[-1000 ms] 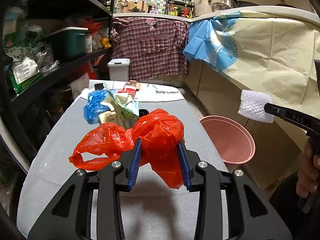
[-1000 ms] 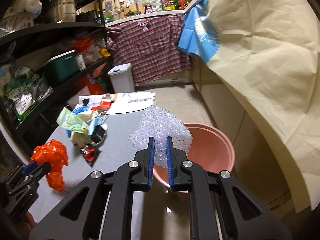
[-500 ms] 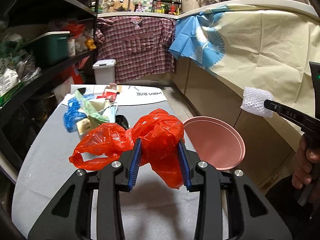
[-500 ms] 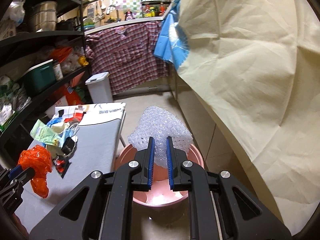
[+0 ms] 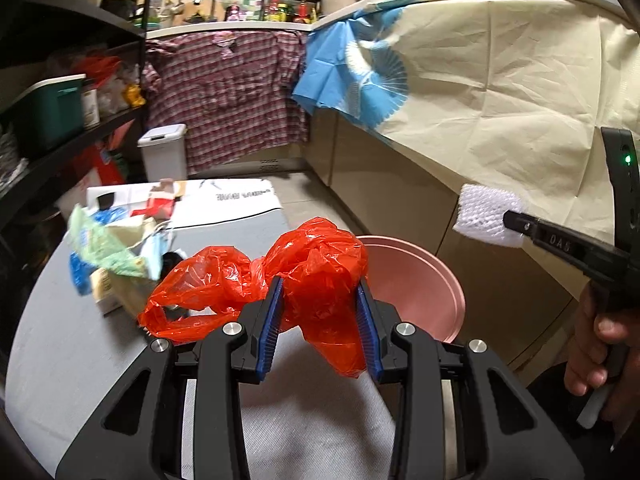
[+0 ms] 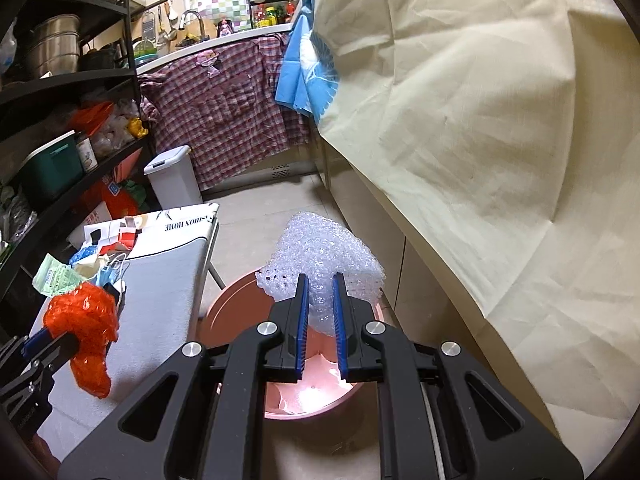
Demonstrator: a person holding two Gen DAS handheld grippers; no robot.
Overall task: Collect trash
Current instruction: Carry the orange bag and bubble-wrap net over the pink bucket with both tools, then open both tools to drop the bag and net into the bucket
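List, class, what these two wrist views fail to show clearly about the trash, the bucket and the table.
- Pink bucket: the near rim in the left wrist view sits behind the red plastic bag; in the right wrist view the right gripper and bubble wrap cover much of its inside.
- Trash pile: blurred in the left wrist view, so single items are unclear.
- Table: its near end is cut off by the left gripper.

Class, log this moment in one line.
left gripper: holds red bag | right gripper: holds bubble wrap above pink bucket
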